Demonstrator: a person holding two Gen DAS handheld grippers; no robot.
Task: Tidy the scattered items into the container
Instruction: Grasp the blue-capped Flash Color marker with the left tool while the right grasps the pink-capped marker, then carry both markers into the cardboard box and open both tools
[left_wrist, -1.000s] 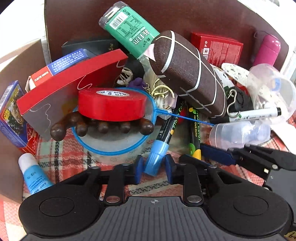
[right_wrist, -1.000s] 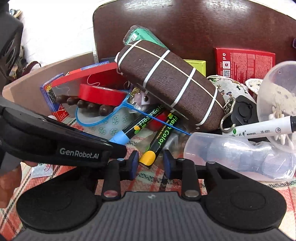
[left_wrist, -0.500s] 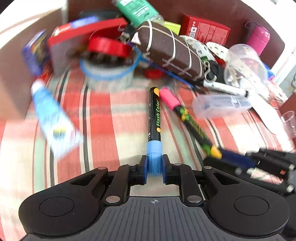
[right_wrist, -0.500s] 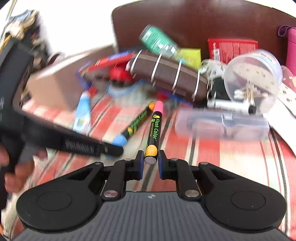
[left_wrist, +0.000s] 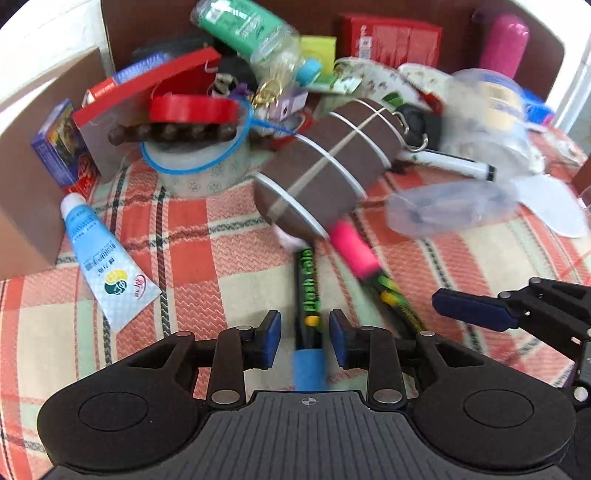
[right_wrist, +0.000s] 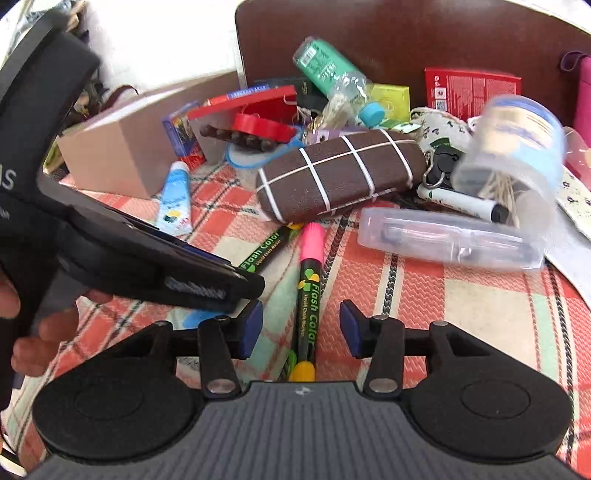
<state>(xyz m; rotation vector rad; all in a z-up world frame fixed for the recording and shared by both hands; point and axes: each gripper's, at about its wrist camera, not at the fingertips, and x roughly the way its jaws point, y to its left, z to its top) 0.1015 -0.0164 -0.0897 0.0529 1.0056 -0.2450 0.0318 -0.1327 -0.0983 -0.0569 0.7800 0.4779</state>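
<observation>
My left gripper (left_wrist: 305, 338) is open, its jaws on either side of a black Flash Color marker with a blue cap (left_wrist: 308, 325) that lies on the plaid cloth. My right gripper (right_wrist: 301, 328) is open around a second marker with a pink tip and yellow end (right_wrist: 309, 295), also lying on the cloth. That pink-tipped marker (left_wrist: 365, 266) shows in the left wrist view too. A brown case with white lines (left_wrist: 325, 177) lies tipped just beyond both markers. The brown box wall (right_wrist: 369, 44) stands behind the pile.
A blue-white tube (left_wrist: 103, 266) lies at left by a cardboard wall (left_wrist: 22, 206). Red tape (left_wrist: 192, 107), a green bottle (left_wrist: 240, 29), a clear case (right_wrist: 450, 236), a white pen (right_wrist: 461, 203), a plastic jar (right_wrist: 517, 147) and red boxes crowd the back.
Both grippers have opened and let go of their markers, which now lie on the cloth. The brown case has tipped forward toward the markers; the jar and clear case have shifted.
</observation>
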